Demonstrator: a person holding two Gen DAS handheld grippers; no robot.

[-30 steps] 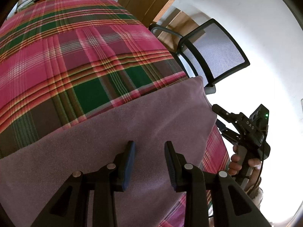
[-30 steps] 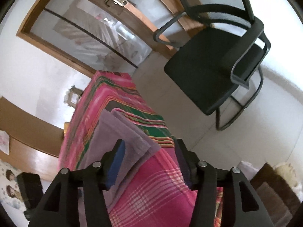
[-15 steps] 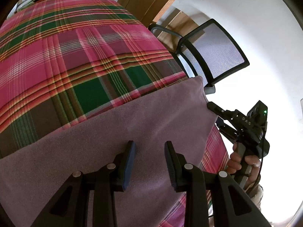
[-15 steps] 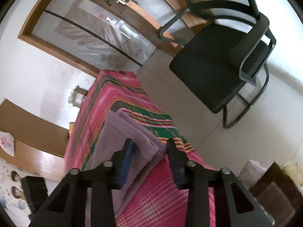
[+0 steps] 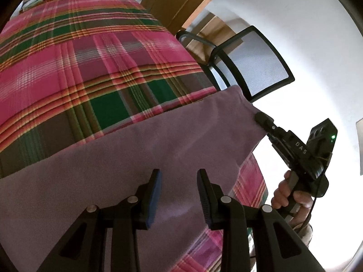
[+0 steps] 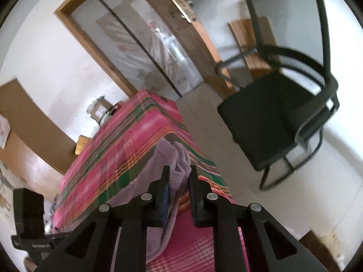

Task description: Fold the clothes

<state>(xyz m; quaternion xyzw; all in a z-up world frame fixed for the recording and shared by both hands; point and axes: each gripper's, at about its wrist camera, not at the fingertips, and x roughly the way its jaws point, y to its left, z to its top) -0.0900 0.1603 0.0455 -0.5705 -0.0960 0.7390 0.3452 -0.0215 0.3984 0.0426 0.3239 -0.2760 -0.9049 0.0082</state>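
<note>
From the left wrist view, the left claw [image 5: 179, 195] hangs over a mauve cloth [image 5: 140, 158] with its jaws spread; nothing sits between the pads, and I cannot tell whether the tips touch the fabric. The cloth lies across the near part of the desk, which is covered by a pink, green and brown plaid cover [image 5: 90, 68]. The cloth's far edge runs slantwise across the plaid, and its right-hand corner reaches past the desk's right edge. There the right claw [image 5: 261, 119] pinches that corner and holds it lifted off the desk; a hand [image 5: 290, 195] grips the handle below it. Behind the corner stands a black mesh-backed chair [image 5: 256, 65] on a pale floor, with a wooden door further back.

From the right wrist view, which is somewhat blurred, the right claw [image 6: 178, 176] has just been closing, and its jaws now stand narrow with a bunched fold of the mauve cloth [image 6: 179, 161] caught between them. The cloth trails down and to the left beneath the fingers, over the right edge of the desk. The plaid cover [image 6: 127, 145] stretches away toward a glass-panelled wooden door [image 6: 145, 45]. The chair [image 6: 279, 117] stands well apart from the desk, to the right.
</note>
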